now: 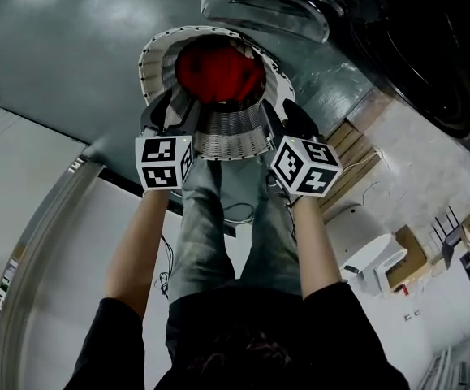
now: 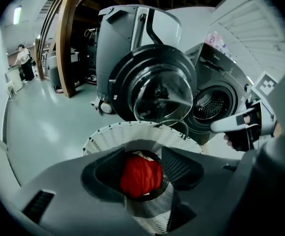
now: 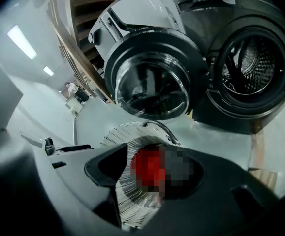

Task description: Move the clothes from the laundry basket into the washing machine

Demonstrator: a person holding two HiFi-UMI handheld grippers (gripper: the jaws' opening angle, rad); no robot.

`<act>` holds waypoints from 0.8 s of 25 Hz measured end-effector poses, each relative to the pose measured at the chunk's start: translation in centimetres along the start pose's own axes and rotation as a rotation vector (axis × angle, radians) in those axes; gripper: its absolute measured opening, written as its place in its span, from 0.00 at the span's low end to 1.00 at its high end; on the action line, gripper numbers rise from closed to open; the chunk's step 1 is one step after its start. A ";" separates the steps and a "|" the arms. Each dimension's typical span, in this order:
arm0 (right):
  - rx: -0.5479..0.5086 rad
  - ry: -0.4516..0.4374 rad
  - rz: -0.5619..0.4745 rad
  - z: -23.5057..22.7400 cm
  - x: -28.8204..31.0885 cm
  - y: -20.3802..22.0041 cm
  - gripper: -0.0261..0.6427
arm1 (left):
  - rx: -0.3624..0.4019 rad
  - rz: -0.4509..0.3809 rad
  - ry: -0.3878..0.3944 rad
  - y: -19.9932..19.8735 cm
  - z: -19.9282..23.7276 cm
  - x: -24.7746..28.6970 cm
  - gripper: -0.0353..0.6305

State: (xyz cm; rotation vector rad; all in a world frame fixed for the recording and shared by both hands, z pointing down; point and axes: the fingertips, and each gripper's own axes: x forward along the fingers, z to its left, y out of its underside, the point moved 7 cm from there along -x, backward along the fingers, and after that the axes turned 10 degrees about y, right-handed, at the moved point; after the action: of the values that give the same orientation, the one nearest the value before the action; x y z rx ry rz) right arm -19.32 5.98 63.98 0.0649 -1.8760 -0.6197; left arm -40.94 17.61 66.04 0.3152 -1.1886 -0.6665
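Red cloth (image 1: 218,73), bunched into a ball with no long axis we can make out, lies deep in the white laundry basket (image 1: 233,133), which stands on the floor just ahead of our legs. It sits ahead of and below both pairs of fingers. The left gripper (image 1: 174,110) hangs over the basket's left rim and the right gripper (image 1: 287,119) over its right rim, one on each side of the bundle and, by our reckoning, about equally near. In the left gripper view the fingers (image 2: 107,173) stand partly apart, and the red cloth shows in the gap between them but farther down; the pads touch nothing and hold nothing. The right gripper's fingers (image 3: 105,168) are likewise partly apart and empty, framing the same bundle against the basket's perforated wall. We judge that the coming move is a reach straight down into the basket, with either hand fit to close on the cloth. The washing machine (image 3: 250,73) stands beyond the basket with its door (image 3: 152,80) swung open.
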 end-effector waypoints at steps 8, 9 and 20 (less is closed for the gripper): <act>0.016 0.047 0.075 -2.3 9.1 4.7 0.37 | -0.024 0.089 -0.011 4.9 3.8 8.2 0.43; 0.023 0.052 0.087 -2.6 10.0 5.2 0.37 | -0.019 0.107 -0.013 5.3 4.3 9.0 0.44; 0.037 0.071 0.176 -3.5 20.6 11.1 0.40 | 0.005 0.179 -0.053 9.8 9.0 18.2 0.48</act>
State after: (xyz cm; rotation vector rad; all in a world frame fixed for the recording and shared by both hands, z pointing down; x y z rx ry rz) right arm -21.62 7.38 87.45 -0.0528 -1.8022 -0.4559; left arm -42.36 14.70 88.35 0.1938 -1.2533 -0.5188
